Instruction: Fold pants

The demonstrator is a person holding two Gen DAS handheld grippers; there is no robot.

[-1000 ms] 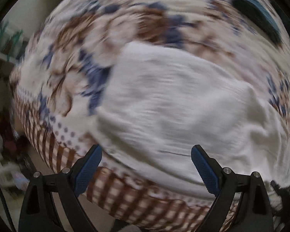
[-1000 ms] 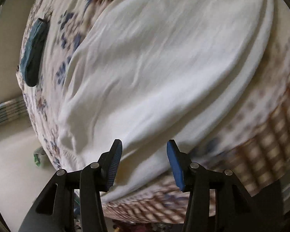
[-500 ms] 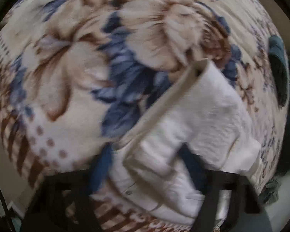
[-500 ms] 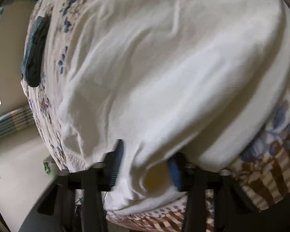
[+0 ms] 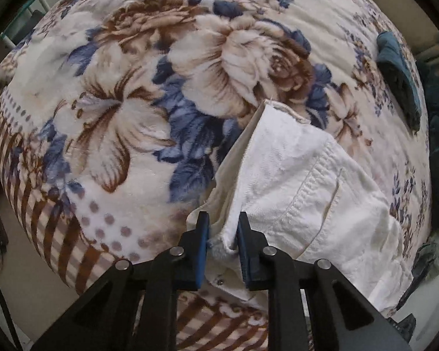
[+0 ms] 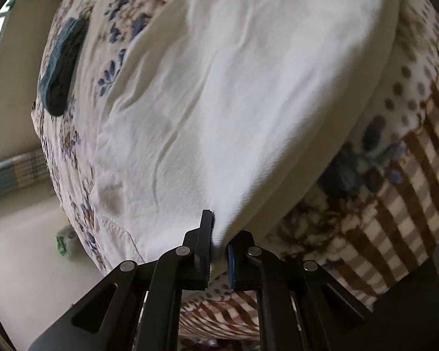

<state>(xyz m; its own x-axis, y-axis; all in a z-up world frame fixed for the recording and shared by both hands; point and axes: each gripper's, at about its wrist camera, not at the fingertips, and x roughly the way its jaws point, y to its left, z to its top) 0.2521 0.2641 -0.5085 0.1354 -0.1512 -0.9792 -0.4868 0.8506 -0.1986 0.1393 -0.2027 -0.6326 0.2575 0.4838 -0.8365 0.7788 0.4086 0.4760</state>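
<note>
White pants [image 5: 301, 181] spread on a bed under a floral blanket [image 5: 125, 93], bunched toward the near edge of the mattress

Left gripper [image 5: 223, 237]: fingers [image 5: 202, 242] just drawn in, now narrow and pinching a frayed corner of the pants by the waistband, a small button showing just below the grip. From there, one folded cloth edge rising up and away to a raised corner hem over the blue and brown flowers. Left of that edge, a broad stretch of bare blanket as far as the dotted and striped border; beyond the border, the bed's edge and the floor

Right gripper [image 6: 219, 241]: fingers [image 6: 205, 242] just closed in, now nearly together and clamped on a fold of the pants [image 6: 234, 93], the cloth drawn to a point between the pads. Smooth white fabric fanning upward from the grip, its right edge a long thick fold running to the top of the view. Right of that fold, open blanket [image 6: 409, 122] with dots and brown checks. Left of the pants, only a thin strip of blanket before the mattress edge, then pale floor [image 6: 20, 257]

Dark teal garment [image 5: 401, 79] lying near the far edge of the bed, well apart from the pants; same garment [image 6: 61, 70] at upper left in the right wrist view
</note>
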